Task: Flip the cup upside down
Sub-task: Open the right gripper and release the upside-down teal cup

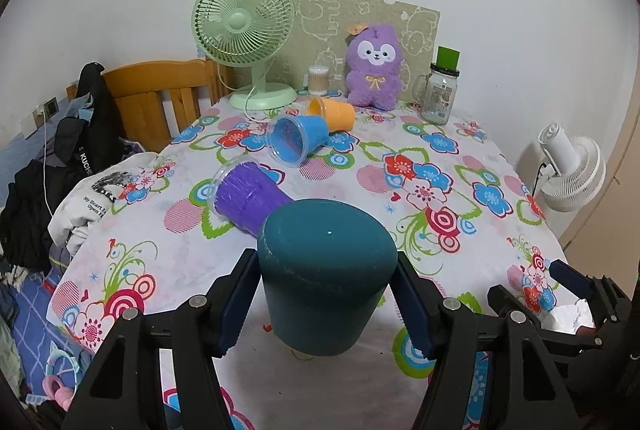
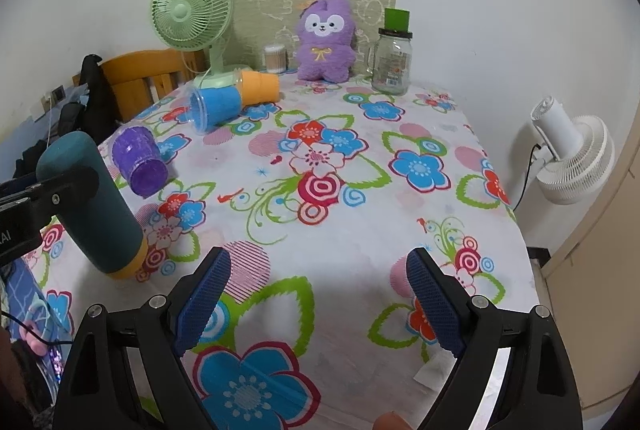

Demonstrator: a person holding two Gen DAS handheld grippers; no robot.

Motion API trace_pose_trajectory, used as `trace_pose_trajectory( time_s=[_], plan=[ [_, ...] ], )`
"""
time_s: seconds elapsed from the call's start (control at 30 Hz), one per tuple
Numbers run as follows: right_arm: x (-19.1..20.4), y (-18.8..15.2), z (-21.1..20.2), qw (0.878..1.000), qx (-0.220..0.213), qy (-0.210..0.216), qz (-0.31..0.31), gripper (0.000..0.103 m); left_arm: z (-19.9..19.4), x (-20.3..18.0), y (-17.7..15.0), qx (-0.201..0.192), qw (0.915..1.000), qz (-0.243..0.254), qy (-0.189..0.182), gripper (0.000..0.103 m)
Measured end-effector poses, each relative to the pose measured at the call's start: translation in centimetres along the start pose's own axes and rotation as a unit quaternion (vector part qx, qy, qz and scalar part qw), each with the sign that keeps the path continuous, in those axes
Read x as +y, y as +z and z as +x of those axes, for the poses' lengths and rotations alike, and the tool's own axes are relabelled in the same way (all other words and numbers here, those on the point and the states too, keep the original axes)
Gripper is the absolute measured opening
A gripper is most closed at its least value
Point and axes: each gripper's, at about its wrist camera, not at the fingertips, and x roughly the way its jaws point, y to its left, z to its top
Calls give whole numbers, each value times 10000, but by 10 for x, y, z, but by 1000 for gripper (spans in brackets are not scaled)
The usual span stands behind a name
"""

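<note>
My left gripper (image 1: pixel 326 294) is shut on a dark teal cup (image 1: pixel 324 270), its flat base up and tilted away, its mouth down near the flowered tablecloth (image 1: pixel 460 166). In the right wrist view the teal cup (image 2: pixel 94 206) leans with an orange rim at its lower end, close to or touching the cloth. A purple cup (image 1: pixel 248 196), a blue cup (image 1: pixel 298 140) and an orange cup (image 1: pixel 332 114) lie on their sides behind it. My right gripper (image 2: pixel 318 298) is open and empty over the table's near part, to the right of the teal cup.
A green desk fan (image 1: pixel 244 30), a purple plush toy (image 1: pixel 374 66), a cotton swab jar (image 1: pixel 319 78) and a glass jar with green lid (image 1: pixel 438 90) stand along the back. A wooden bed frame (image 1: pixel 160 94) with clothes is left. A white fan (image 1: pixel 572 170) is right.
</note>
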Motion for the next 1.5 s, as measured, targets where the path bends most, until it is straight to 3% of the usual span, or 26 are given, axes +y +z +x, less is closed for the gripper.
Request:
trace_pose_trajectory(
  time_s=[0.73, 1.5],
  plan=[
    [14, 15, 10, 9998, -67, 186, -9, 91, -6, 10, 20, -174, 9998, -37, 121, 63],
    [18, 17, 18, 9998, 26, 156, -74, 91, 12, 14, 18, 68, 9999, -133, 81, 63]
  ],
)
